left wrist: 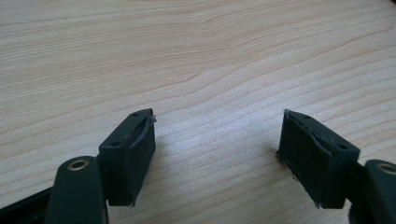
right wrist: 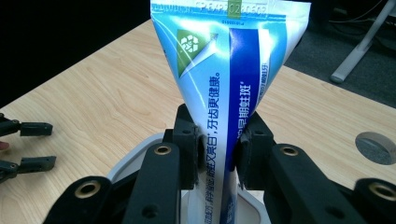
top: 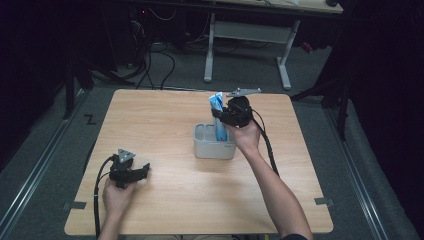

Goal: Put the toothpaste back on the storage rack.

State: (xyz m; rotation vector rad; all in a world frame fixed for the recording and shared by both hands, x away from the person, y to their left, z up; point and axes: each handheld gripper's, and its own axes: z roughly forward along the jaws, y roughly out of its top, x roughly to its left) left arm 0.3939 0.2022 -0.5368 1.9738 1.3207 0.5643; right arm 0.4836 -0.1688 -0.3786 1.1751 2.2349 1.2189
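Observation:
A blue and white toothpaste tube (top: 218,117) stands upright, crimped end up, in the right compartment of a grey holder (top: 214,148) at the table's middle. My right gripper (top: 225,116) is shut on the tube (right wrist: 224,93) about halfway up, its pads (right wrist: 250,154) squeezing both sides; the holder's pale rim (right wrist: 128,163) shows beneath. My left gripper (top: 142,171) rests low over the table's front left, open, with bare wood between its pads (left wrist: 137,154). The left gripper (right wrist: 28,147) also shows far off in the right gripper view.
The holder's left compartment (top: 203,133) looks empty. A round cable hole (right wrist: 375,147) sits in the tabletop beyond the tube. Behind the wooden table (top: 165,115) stands another desk's white leg frame (top: 285,65) on grey floor, with cables (top: 155,60) at the back left.

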